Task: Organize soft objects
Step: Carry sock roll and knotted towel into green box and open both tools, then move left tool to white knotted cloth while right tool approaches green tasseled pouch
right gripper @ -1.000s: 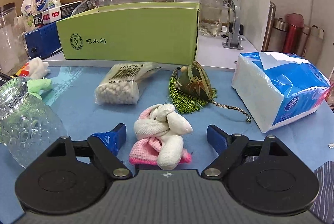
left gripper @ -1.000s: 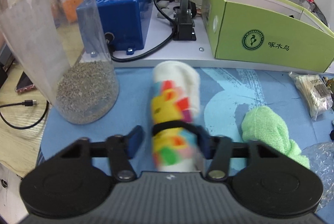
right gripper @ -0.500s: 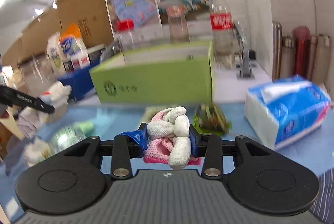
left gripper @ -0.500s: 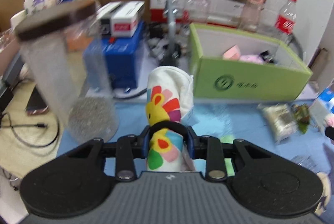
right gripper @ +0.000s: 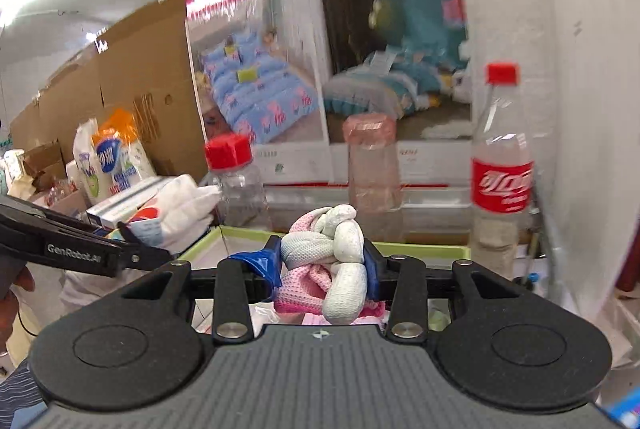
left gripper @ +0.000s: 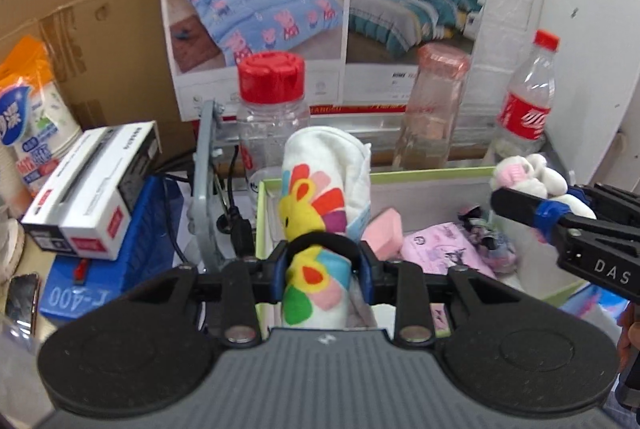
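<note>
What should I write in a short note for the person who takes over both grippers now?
Left gripper: shut on the rolled flower towel, held above the green box.
Right gripper: shut on the knotted pink-white cloth, also above the box.
Done: both cloths picked up; pink soft items lie in the box.
Left: lower and release both.
</note>
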Demonstrator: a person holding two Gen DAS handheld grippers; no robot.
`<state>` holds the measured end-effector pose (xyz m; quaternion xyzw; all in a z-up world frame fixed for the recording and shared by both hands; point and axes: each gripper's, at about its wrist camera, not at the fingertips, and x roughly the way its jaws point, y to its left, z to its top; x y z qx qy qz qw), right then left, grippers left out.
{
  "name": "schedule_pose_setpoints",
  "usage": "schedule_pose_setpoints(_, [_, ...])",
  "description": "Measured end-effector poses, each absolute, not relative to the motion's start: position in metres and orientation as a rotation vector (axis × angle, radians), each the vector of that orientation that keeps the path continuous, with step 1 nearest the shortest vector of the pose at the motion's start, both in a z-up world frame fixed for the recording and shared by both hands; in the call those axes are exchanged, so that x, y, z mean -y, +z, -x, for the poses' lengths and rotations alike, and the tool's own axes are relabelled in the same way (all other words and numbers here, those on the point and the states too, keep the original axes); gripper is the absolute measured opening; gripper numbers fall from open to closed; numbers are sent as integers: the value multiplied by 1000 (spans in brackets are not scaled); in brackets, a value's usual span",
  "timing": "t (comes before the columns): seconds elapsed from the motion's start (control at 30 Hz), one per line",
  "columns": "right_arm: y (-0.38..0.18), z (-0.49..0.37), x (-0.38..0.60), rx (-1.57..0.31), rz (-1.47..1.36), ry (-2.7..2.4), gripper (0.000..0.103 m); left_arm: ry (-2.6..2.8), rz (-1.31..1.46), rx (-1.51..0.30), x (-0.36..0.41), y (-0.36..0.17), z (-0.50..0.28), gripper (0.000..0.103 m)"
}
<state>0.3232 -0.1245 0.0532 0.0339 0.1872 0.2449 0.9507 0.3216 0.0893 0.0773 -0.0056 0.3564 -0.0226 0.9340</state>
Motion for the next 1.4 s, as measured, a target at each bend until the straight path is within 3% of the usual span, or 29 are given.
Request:
schedule_pose_setpoints(0.03, [48, -331, 121, -391, -78, 503, 28, -33, 1, -738, -89, 71, -330, 43])
schedule_pose_setpoints(0.1, [38, -347, 116, -432, -105, 506, 30, -6, -9, -740, -90, 64, -338, 76])
schedule_pose_setpoints(0.17, [32, -356, 111, -493, -113, 487, 34, 1, -7, -725, -93, 63, -338, 76])
schedule_pose_setpoints(0.4, [36, -347, 113, -433, -112, 473, 45, 4, -3, -712, -100, 64, -324, 76])
schedule_pose_setpoints(0.67, [35, -281, 141, -430, -29, 392, 54, 17, 21, -677, -117, 65, -252, 77])
schedule_pose_setpoints(1.4, [-58, -95, 198, -622, -117, 229, 57, 134, 31, -831, -167, 2, -75, 80])
